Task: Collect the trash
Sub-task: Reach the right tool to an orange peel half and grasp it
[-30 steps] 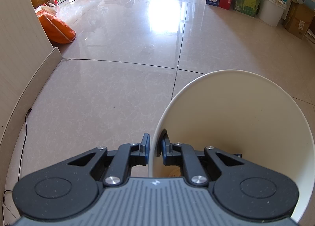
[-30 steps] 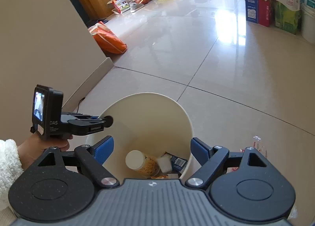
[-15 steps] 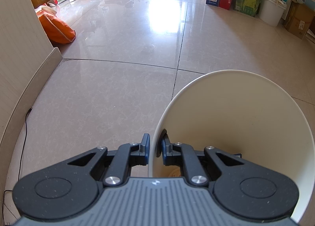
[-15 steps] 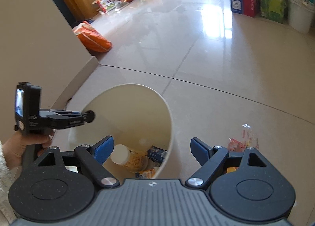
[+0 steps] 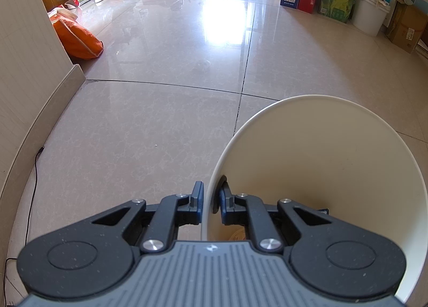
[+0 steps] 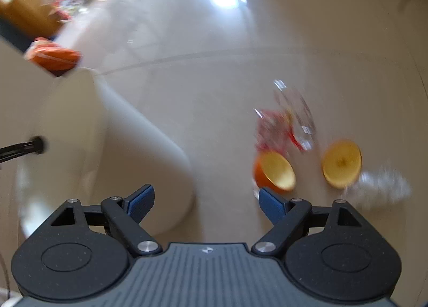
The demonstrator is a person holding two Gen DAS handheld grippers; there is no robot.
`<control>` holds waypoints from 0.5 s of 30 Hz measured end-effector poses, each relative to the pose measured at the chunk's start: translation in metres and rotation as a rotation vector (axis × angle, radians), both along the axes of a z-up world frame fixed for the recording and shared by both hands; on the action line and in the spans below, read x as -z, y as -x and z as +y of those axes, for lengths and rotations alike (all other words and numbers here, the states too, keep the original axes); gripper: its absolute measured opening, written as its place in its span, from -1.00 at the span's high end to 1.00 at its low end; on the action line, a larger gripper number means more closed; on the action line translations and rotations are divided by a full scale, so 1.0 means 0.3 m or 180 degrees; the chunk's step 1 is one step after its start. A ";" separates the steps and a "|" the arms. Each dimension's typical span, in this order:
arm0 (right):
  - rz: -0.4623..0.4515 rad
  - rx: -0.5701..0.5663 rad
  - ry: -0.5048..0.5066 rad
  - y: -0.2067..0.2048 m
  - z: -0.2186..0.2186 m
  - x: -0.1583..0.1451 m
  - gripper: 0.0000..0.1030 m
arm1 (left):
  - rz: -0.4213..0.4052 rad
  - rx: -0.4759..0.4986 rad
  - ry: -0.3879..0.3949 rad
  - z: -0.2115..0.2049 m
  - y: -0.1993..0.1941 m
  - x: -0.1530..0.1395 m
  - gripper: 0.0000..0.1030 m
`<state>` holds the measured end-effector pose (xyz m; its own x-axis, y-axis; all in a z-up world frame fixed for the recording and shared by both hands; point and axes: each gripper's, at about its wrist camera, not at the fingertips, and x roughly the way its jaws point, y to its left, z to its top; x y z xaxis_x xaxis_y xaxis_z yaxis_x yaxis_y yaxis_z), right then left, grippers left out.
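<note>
Left gripper (image 5: 210,201) angled down, clamped on near rim of cream bin (image 5: 334,152); bin contents mostly hidden. Right gripper (image 6: 206,200) pitched down over floor (image 6: 214,93), jaws wide, nothing between. Blurred trash right of bin: two orange peel halves (image 6: 278,172), red wrapper (image 6: 272,127)

A cream round bin (image 5: 321,152) stands tilted on the floor, and beside it lie two orange peel halves (image 6: 275,170) (image 6: 341,164), a blurred red wrapper (image 6: 270,127) and a clear plastic piece (image 6: 299,111).
</note>
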<state>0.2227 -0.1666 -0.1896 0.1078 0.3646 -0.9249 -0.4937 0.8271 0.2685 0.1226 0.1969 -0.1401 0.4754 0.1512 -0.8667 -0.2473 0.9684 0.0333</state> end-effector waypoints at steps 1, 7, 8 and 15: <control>0.0103 0.0074 0.0022 -0.012 -0.012 0.045 -0.74 | 0.0001 0.0002 -0.0004 0.000 0.000 0.000 0.78; 0.0431 0.0757 -0.0083 -0.107 -0.102 0.280 -0.80 | 0.0001 0.0001 -0.0006 0.002 0.000 0.000 0.78; 0.0464 0.0911 -0.0135 -0.120 -0.122 0.311 -0.80 | 0.0000 -0.0001 -0.0004 0.001 0.000 0.000 0.78; 0.0615 0.1630 -0.0354 -0.174 -0.174 0.474 -0.94 | -0.0004 -0.0019 0.0011 0.006 -0.001 0.000 0.78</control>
